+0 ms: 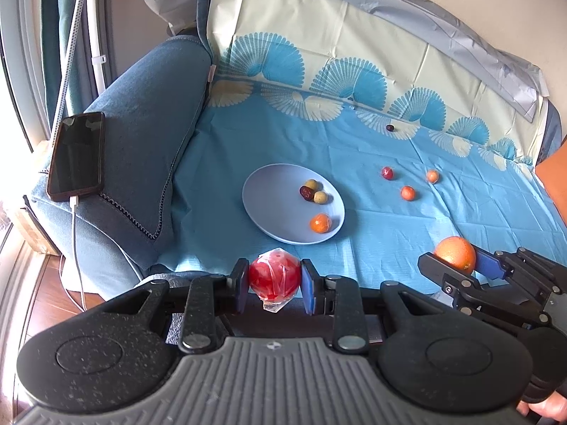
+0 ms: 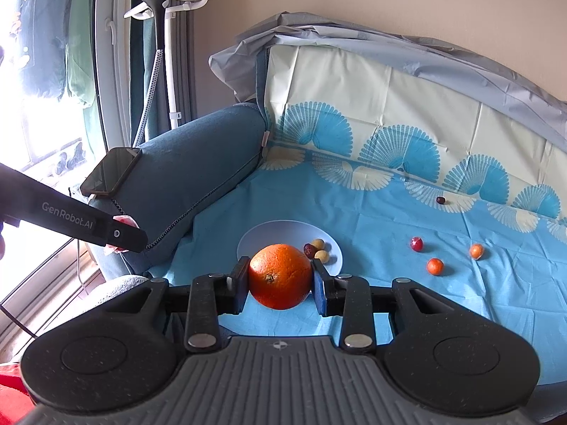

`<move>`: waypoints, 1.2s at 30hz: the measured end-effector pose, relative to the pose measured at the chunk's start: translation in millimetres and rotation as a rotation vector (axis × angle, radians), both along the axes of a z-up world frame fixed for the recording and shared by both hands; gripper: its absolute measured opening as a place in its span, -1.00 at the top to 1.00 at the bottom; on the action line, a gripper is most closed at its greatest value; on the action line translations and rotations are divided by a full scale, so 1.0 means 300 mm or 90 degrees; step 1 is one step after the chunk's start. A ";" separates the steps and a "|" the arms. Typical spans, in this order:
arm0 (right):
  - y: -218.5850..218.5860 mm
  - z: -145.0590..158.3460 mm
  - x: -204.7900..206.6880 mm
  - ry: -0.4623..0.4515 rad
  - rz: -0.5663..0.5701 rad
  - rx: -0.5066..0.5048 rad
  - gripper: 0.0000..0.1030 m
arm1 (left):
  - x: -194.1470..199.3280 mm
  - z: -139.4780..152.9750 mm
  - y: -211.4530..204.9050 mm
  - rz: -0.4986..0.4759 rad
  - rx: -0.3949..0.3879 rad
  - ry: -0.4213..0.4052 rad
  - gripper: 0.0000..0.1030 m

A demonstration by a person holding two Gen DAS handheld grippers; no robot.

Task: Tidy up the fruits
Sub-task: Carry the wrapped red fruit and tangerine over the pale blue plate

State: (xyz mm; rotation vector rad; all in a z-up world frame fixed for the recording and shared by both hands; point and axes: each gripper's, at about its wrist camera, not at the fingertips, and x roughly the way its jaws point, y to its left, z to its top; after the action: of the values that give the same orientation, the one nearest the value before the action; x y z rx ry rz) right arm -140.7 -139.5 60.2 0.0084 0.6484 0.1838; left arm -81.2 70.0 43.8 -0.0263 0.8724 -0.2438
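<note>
Two grippers each hold fruit: the left gripper clamps a wrapped red fruit, the right gripper an orange. The plate lies at 12 o'clock. The slippery wrap may let the fruit slide out.

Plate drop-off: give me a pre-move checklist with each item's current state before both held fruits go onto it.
1. Left gripper clamped on the wrapped red fruit: ok.
2. Right gripper clamped on the big orange: ok.
3. Plate has bare space on its left half: ok.
4. Fruits already on the plate, small orange and the date cluster, sit to the right: ok.
5. Grippers apart from each other: ok.
6. Loose wrapper tail under the red fruit free of the pads: cannot tell.
</note>
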 end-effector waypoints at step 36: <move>-0.027 -0.217 0.312 0.093 -0.002 0.010 0.28 | 0.423 -0.133 -0.090 0.012 0.041 0.038 0.35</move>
State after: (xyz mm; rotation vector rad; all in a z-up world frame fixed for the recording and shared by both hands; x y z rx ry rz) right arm -47.2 -147.5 -5.0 0.0386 0.7921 0.1866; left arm 45.7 43.1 4.0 0.0181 0.9386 -0.1975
